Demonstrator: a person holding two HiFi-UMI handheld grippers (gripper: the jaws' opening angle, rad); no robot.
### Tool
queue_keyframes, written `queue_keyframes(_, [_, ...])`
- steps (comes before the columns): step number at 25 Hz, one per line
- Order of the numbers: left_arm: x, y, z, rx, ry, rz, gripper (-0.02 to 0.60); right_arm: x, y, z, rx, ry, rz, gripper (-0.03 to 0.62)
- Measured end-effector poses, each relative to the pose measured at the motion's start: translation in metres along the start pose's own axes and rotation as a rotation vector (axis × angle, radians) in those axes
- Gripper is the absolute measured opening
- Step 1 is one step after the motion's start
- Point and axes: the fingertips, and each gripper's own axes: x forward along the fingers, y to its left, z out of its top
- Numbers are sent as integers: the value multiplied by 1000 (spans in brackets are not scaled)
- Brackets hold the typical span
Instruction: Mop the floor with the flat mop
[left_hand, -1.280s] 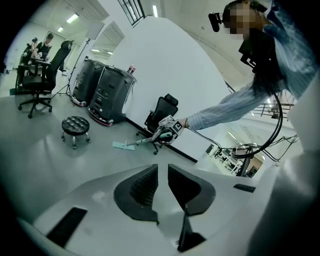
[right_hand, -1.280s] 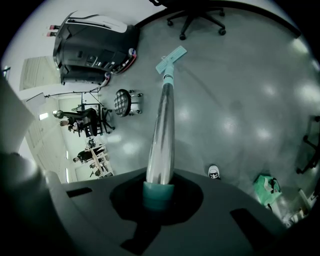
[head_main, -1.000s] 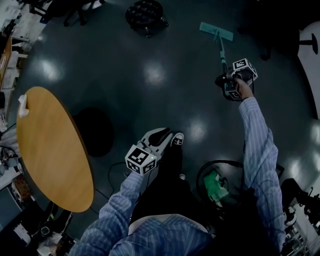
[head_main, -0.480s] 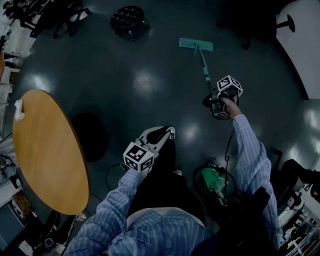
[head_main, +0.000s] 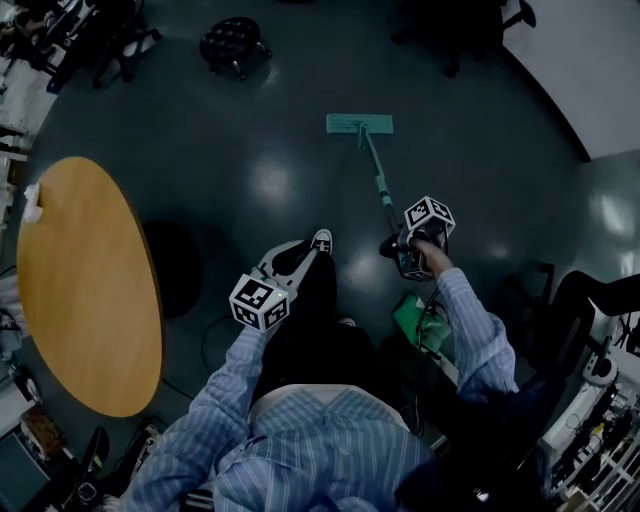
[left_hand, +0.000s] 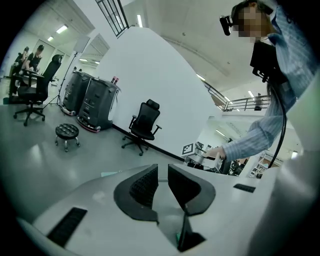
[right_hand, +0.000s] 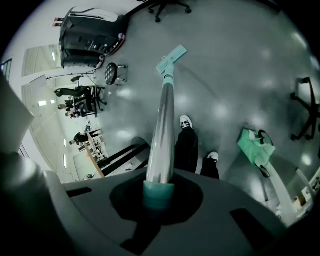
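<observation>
The flat mop's teal head (head_main: 360, 124) lies on the dark floor ahead of me, and its handle (head_main: 380, 185) runs back to my right gripper (head_main: 397, 246). That gripper (right_hand: 159, 192) is shut on the handle's teal end. In the right gripper view the silver handle (right_hand: 164, 120) leads out to the mop head (right_hand: 171, 57). My left gripper (head_main: 300, 254) hangs over my dark trouser leg, away from the mop. Its jaws (left_hand: 162, 172) stand nearly together with only a thin slit and nothing between them.
A round wooden table (head_main: 85, 290) stands at my left. A black stool (head_main: 232, 42) is far ahead on the left. A green bag (head_main: 415, 318) lies by my right foot. An office chair (left_hand: 145, 120) and black cabinets (left_hand: 95, 102) stand along the white wall.
The mop head has slid back across the floor toward me. My right gripper has drawn in closer to my body with the handle. The left gripper has barely moved.
</observation>
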Motion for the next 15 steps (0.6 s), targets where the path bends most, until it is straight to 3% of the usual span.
queue_keyframes(8, [-77,-77,-55,25,-7,5,64,41,-62,-151,49,7,68,9])
queue_keyframes(15, [-131,-135,-80,49,-51,-4,64,62,-105,-252,56,13,67,9])
